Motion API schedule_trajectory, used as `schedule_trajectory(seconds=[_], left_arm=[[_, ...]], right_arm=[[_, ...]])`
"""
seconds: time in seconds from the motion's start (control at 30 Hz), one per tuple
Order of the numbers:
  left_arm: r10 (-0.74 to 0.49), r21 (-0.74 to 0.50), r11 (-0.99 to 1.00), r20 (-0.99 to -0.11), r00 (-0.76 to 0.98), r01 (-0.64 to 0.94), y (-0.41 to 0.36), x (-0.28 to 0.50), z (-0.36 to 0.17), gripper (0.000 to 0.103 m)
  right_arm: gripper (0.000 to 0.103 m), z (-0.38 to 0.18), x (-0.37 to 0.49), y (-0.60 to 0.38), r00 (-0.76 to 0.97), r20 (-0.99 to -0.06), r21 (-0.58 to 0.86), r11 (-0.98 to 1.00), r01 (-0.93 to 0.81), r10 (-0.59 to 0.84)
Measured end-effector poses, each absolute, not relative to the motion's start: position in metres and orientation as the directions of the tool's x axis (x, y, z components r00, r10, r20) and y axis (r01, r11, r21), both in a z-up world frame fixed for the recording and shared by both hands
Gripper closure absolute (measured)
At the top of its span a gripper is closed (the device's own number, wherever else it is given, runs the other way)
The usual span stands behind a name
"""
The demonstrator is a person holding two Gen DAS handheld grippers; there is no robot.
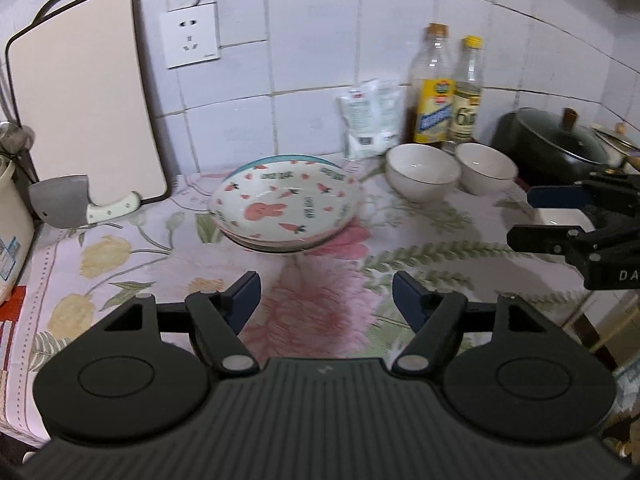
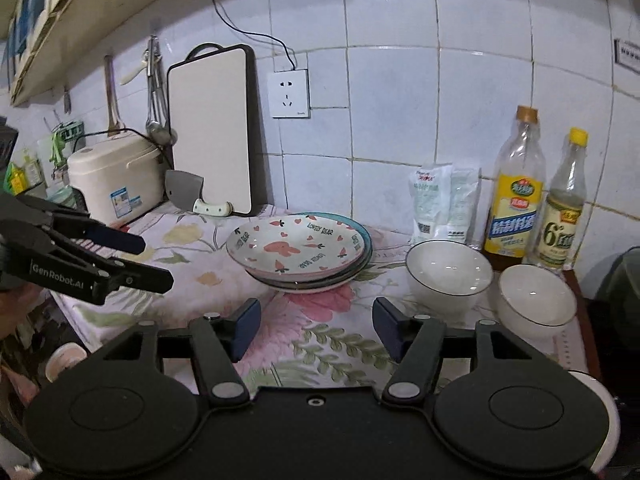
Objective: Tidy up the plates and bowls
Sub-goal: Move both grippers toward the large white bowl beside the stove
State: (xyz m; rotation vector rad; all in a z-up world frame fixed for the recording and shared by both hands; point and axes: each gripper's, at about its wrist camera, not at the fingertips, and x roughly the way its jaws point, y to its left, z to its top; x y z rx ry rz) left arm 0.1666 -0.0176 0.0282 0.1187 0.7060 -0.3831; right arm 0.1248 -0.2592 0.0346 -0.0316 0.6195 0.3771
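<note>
At your nine o'clock, your left gripper (image 2: 158, 262) hangs above the floral cloth-covered counter (image 2: 192, 264) with its jaws parted and nothing between them. At twelve o'clock sits the stack of shallow ceramic plates (image 2: 298, 252), a carrot-and-rabbit-patterned one on top. At two o'clock stand two white gold-rimmed bowls (image 2: 448, 272), just beside each other, perhaps touching. Your right gripper (image 2: 316, 326) is likewise released and empty.
</note>
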Motion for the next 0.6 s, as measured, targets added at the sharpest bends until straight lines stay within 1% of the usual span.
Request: schedule_trajectory(seconds=[0.27, 0.37, 0.47, 0.6], left_arm=[[-0.361, -0.009, 0.882, -0.655, 0.664, 0.471, -0.046, 0.139, 0.031, 0.027], [-0.387, -0.007, 0.861, -0.658, 0.646, 0.509, -0.059, 0.133, 0.031, 0.027], [-0.404, 0.009, 0.842, -0.652, 0.641, 0.54, -0.074, 0.128, 0.028, 0.023], [-0.43, 0.011, 0.815, -0.659, 0.618, 0.579, -0.095, 0.126, 0.023, 0.021]], right_arm=[[0.029, 0.042, 0.085, -0.282, 0.751, -0.582, 0.034, 0.932, -0.361, 0.313], [0.023, 0.04, 0.075, -0.293, 0.742, -0.591, 0.044, 0.931, -0.362, 0.316], [0.023, 0.032, 0.065, -0.307, 0.72, -0.597, 0.099, 0.923, -0.372, 0.354], [0.022, 0.023, 0.051, -0.319, 0.73, -0.594, 0.1, 0.931, -0.35, 0.338]])
